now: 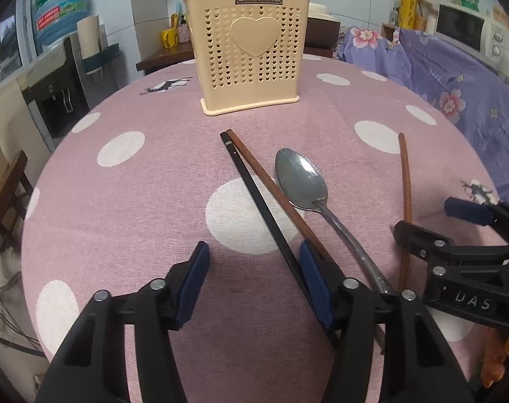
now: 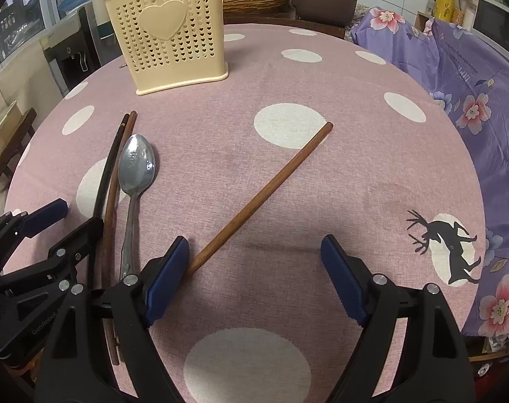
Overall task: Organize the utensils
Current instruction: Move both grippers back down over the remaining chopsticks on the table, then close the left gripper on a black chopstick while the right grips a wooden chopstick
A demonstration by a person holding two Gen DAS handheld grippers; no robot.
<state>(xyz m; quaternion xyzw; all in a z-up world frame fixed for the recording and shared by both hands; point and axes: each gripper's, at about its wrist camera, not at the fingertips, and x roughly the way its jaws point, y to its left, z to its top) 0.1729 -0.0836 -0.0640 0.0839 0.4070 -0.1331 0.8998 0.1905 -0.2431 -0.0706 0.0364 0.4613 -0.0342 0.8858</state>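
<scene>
3 chopsticks, spoon before holder

The left gripper is pointing steeply down at the table, its two black arms ending in blue pads that are standing partly apart. The right gripper is angling down just beside it, its blue-padded fingers spreading wide. The two grippers are sitting close together, side by side, without touching.

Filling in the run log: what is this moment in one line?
left gripper: open, black chopstick at inner pad | right gripper: open, brown chopstick at pad | spoon: on table
</scene>
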